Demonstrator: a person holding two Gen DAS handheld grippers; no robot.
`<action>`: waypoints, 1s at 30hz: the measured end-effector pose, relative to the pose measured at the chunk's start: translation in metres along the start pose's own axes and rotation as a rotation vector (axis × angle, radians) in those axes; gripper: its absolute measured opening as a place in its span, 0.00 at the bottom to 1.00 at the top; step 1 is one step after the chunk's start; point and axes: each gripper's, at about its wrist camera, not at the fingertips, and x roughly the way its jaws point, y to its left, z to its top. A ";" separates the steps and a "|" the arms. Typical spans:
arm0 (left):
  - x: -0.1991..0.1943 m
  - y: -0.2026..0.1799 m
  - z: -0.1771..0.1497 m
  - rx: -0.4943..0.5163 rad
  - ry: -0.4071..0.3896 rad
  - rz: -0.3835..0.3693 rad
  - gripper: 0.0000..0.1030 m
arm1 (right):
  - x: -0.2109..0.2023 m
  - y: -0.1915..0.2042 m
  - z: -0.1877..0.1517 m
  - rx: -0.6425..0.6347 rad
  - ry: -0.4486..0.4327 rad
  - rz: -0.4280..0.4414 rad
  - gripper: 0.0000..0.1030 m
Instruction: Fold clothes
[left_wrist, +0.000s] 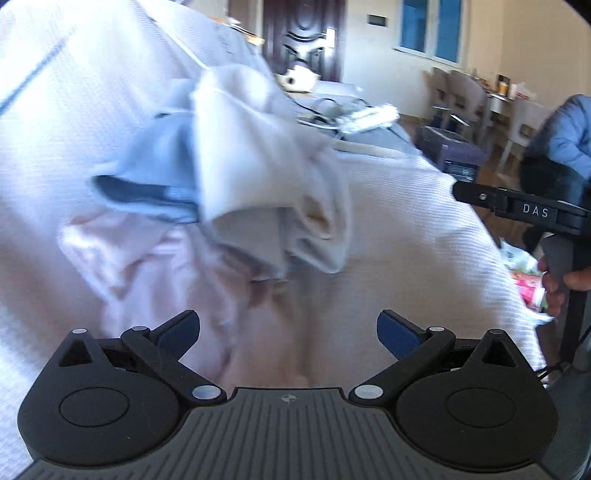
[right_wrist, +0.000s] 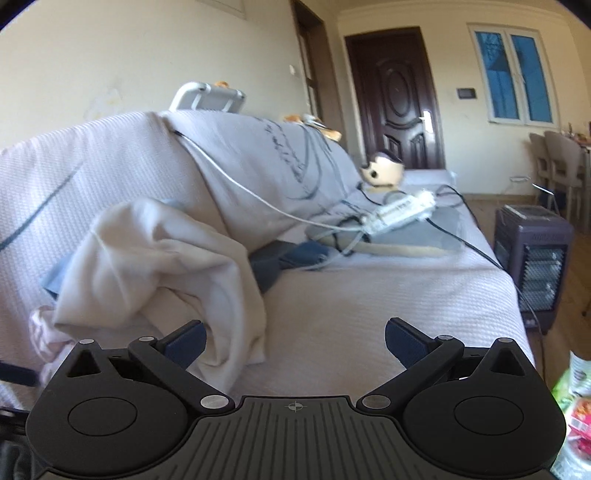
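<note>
A heap of clothes lies on a sofa covered with a pale pink throw (left_wrist: 406, 236). On top is a crumpled cream garment (left_wrist: 266, 155) (right_wrist: 159, 266). A light blue garment (left_wrist: 155, 173) lies under it, and a pale pink one (left_wrist: 155, 266) spreads toward me. My left gripper (left_wrist: 288, 332) hovers open above the pink garment, holding nothing. My right gripper (right_wrist: 293, 341) is open too, just right of the cream garment's hanging edge, with nothing between its fingers. The right gripper's black body (left_wrist: 524, 210) shows at the right of the left wrist view, held by a hand (left_wrist: 557, 284).
A white power strip (right_wrist: 402, 210) with cables lies further along the sofa, beside a grey cushion (right_wrist: 406, 240) and a doll head (right_wrist: 384, 171). A dark heater (right_wrist: 532, 258) stands off the sofa's far end. Colourful packets (right_wrist: 576, 406) lie at the right. A person in blue (left_wrist: 569, 140) sits beyond.
</note>
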 end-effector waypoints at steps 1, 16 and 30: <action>-0.004 0.002 -0.002 -0.004 0.005 0.012 1.00 | 0.002 -0.001 -0.004 -0.011 -0.003 -0.013 1.00; -0.057 0.024 -0.014 -0.007 -0.075 0.038 1.00 | -0.058 -0.077 0.029 -0.043 -0.118 0.054 1.00; -0.040 0.021 -0.019 0.031 -0.031 -0.007 1.00 | -0.325 -0.042 0.034 0.041 -0.114 0.109 1.00</action>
